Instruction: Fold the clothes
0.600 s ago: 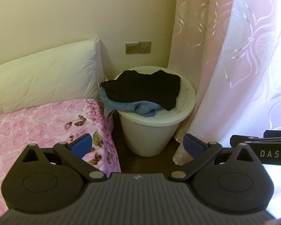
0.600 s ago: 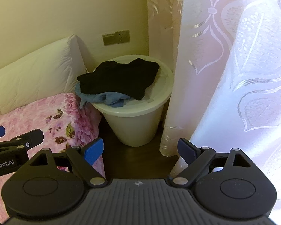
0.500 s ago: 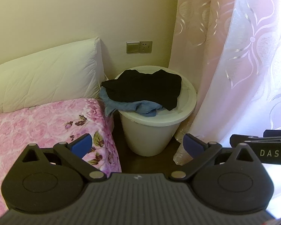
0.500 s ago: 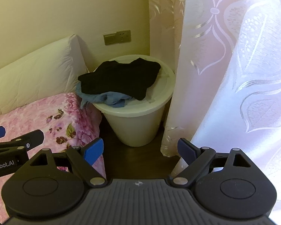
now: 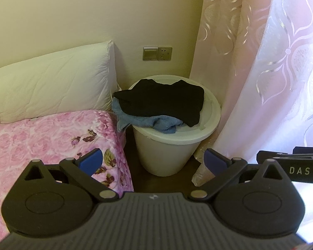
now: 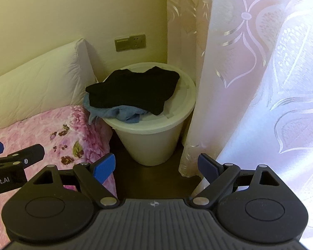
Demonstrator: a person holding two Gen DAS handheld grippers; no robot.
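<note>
Left gripper (image 5: 153, 159) and right gripper (image 6: 156, 165): jaws fully spread, nothing between them. Black garment (image 5: 164, 101) lies atop blue cloth (image 5: 156, 121) in the white bin (image 5: 167, 152), at 12 o'clock, beside the bed (image 5: 41, 137).

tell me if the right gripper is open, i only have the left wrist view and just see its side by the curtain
Observer: Yes. The right gripper is open, its blue pads wide apart, with only the dark floor showing between them.
Operator: where does it aim
Observer: At the cream plastic bin, which sits centred ahead of it. The black garment lies on the crumpled blue garment there.
Operator: is my left gripper clear of it
Observer: The left gripper shows side-on at the right wrist view's left edge, over the pink floral bedspread, apart from the right gripper.
</note>
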